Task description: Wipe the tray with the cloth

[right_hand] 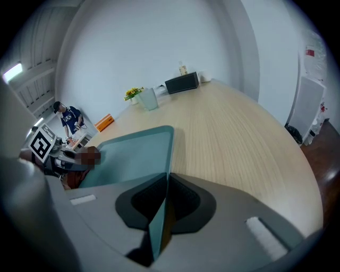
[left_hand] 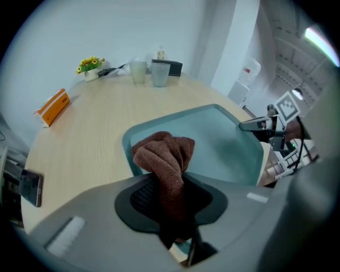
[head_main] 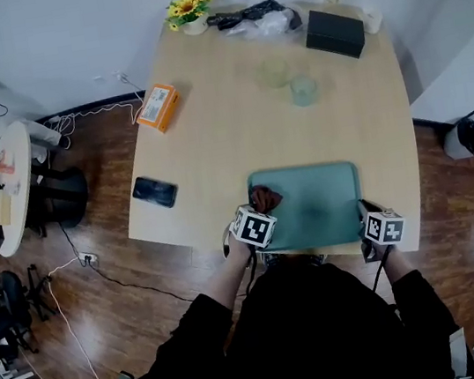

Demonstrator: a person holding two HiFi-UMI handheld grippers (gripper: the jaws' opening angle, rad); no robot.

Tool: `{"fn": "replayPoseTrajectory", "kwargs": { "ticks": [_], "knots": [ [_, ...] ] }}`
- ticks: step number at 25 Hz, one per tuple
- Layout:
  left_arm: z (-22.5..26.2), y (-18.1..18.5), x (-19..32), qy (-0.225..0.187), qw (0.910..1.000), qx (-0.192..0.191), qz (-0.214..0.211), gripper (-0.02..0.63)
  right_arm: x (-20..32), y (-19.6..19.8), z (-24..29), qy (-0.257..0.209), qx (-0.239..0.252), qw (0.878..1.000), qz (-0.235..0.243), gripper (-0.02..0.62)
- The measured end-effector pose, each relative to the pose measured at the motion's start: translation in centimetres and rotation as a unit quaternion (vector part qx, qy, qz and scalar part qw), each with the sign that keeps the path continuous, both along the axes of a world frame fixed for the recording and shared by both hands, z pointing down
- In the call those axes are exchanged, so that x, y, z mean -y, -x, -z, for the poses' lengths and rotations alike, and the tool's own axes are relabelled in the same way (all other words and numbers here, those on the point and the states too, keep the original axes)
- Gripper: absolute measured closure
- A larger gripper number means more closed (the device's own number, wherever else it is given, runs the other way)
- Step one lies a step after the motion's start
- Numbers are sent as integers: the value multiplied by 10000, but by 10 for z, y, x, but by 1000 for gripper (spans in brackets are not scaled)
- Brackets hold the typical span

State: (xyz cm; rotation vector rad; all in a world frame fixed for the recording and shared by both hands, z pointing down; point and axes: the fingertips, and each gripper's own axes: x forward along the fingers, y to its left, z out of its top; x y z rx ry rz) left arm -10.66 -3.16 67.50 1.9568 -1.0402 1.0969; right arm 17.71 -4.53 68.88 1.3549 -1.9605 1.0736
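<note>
Both grips firm | left claw point(left_hand: 173, 204) pinches cloth point(left_hand: 164, 156) | right claw point(right_hand: 162, 212) bites tray point(right_hand: 133, 154) rim, clear only in right gripper view

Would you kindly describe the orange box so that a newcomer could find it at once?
On the long wooden table, follow the person's left edge from the black phone towards the sunflowers at the far end. The orange box lies at that edge between them, the only bright orange thing on the table.

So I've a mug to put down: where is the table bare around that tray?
There is room between the orange box and the two glasses, and between the phone and the tray. The far edge is crowded: flowers, bags, black box.
</note>
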Motion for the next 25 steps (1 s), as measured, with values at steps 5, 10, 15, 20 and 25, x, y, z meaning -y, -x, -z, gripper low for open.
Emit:
{"fn": "replayPoseTrajectory", "kwargs": {
  "ticks": [5,10,15,20,25],
  "knots": [
    [21,32,-6,-40,9968,-338,721,525,4,-1,5,-6,11,9999,-142,574],
    [68,51,-9,-538,9908,-694,1033,525,19,-13,49,-622,-156,9964,-552,585],
    [134,36,-9,-1443,9819,-1030,660,525,32,11,134,-1593,106,9865,-355,595],
    [231,9,-12,-2689,9506,-1538,216,525,33,44,241,-2681,447,9623,60,595],
    [283,8,-16,-3336,9246,-1824,260,525,26,63,299,-3261,565,9435,176,594]
  ]
}}
